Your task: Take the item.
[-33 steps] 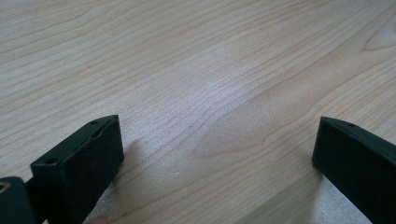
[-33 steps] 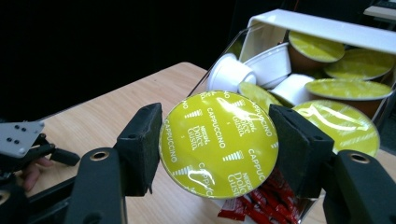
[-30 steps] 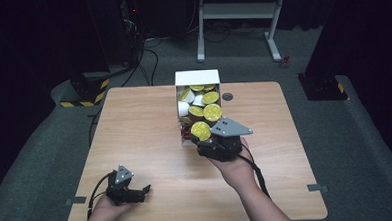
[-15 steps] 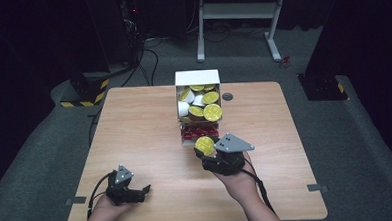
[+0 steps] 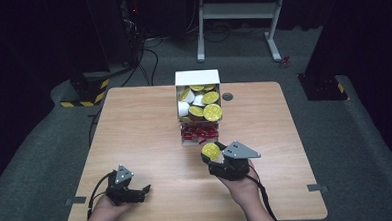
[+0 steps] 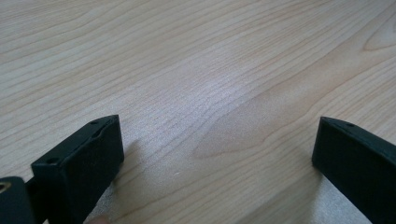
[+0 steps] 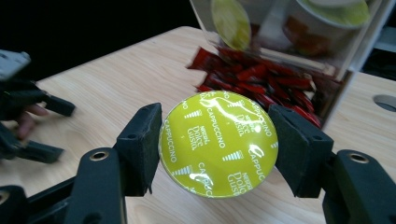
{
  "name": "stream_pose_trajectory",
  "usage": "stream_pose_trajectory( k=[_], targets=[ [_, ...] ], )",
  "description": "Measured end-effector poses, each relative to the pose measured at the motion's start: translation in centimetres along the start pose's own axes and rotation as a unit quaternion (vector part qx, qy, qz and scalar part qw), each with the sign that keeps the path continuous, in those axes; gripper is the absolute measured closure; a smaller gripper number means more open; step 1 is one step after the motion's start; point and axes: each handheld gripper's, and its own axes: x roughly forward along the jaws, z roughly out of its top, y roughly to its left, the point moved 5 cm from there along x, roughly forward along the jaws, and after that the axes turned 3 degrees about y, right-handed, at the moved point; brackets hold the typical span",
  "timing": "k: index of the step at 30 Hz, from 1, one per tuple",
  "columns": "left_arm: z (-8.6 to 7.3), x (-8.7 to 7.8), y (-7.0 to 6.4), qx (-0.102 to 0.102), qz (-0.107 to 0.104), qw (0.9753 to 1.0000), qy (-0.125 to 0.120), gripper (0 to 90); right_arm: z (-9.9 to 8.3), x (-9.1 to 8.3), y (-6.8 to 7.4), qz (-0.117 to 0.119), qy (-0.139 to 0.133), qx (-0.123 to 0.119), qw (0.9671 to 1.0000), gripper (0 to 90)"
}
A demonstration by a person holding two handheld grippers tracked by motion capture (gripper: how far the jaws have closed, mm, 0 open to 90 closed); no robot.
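Observation:
My right gripper (image 7: pixel 217 142) is shut on a coffee capsule (image 7: pixel 218 143) with a yellow-green foil lid printed "Cappuccino"; its jaws press the capsule's two sides. In the high view that gripper (image 5: pixel 213 154) holds the capsule (image 5: pixel 211 151) over the table, just in front of the box's red sachets (image 5: pixel 200 134). The white box (image 5: pixel 197 78) at the table's middle back holds several more capsules (image 5: pixel 211 112). My left gripper (image 5: pixel 143 190) rests near the front left edge, jaws wide apart over bare wood (image 6: pixel 219 93), nothing between them.
The wooden table (image 5: pixel 134 123) has a round cable hole (image 5: pixel 227 96) to the right of the box. Red sachets (image 7: pixel 261 77) lie in the box's clear front tray. Beyond the table stand dark equipment and a white frame (image 5: pixel 239 11).
My right gripper has drawn back from the box toward the table's front with the capsule in its jaws. The left gripper has stayed put.

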Motion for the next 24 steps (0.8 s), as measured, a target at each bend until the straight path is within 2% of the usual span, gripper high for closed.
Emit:
stream_pose_trajectory(
  k=[3, 6, 7, 10, 17, 20, 24],
  targets=[
    [0.0, 0.0, 0.0, -0.001, 0.0, 1.0, 0.0, 2.5, -0.5, -0.1, -0.8, 0.0, -0.001, 0.015, 0.9999, 38.0],
    [0.0, 0.0, 0.0, -0.001, 0.0, 1.0, 0.0, 2.5, -0.8, -0.2, -1.3, -0.008, 0.002, 0.016, 0.9998, 38.0],
    [0.0, 0.0, 0.0, -0.001, 0.0, 1.0, 0.0, 2.5, -1.0, -0.4, -2.0, -0.018, 0.003, 0.019, 0.9997, 38.0],
    [0.0, 0.0, 0.0, -0.001, 0.0, 1.0, 0.0, 2.5, -1.3, -0.6, -2.8, -0.031, 0.005, 0.023, 0.9993, 38.0],
    [0.0, 0.0, 0.0, 0.001, 0.0, 1.0, -0.001, 2.5, -1.8, -1.0, -4.4, -0.055, 0.012, 0.029, 0.998, 38.0],
    [0.0, 0.0, 0.0, 0.0, -0.001, 1.0, -0.001, 2.5, -2.1, -1.3, -5.3, -0.074, 0.017, 0.031, 0.9966, 38.0],
    [0.0, 0.0, 0.0, 0.0, -0.001, 1.0, -0.001, 2.5, -2.6, -1.6, -6.3, -0.088, 0.021, 0.034, 0.9953, 38.0]
  ],
)
